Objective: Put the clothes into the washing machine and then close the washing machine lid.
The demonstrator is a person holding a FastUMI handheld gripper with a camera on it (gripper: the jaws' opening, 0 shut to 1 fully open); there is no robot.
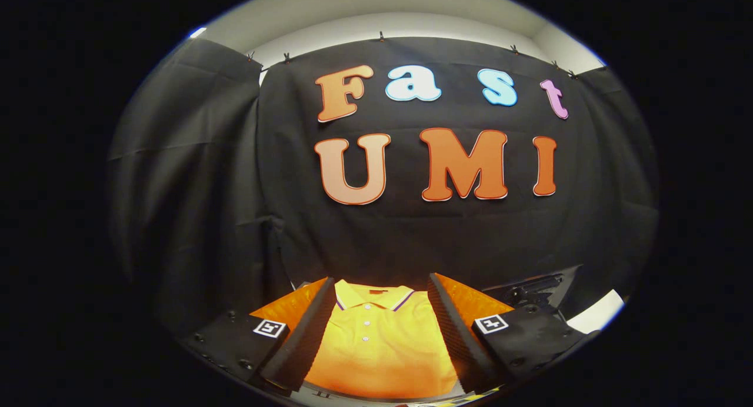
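A yellow polo shirt (379,342) lies folded and flat below me, collar away from me, with small white buttons down its placket. My gripper (381,295) hovers above it with the fingers spread wide; the shirt shows through the gap between them. Nothing is held. The left finger (309,330) and the right finger (450,330) frame the shirt's front on either side.
A dark piece of hardware (532,289) sits beyond the right finger, and a white surface (597,316) shows past it. The black cloth wall (412,236) hangs close behind the shirt.
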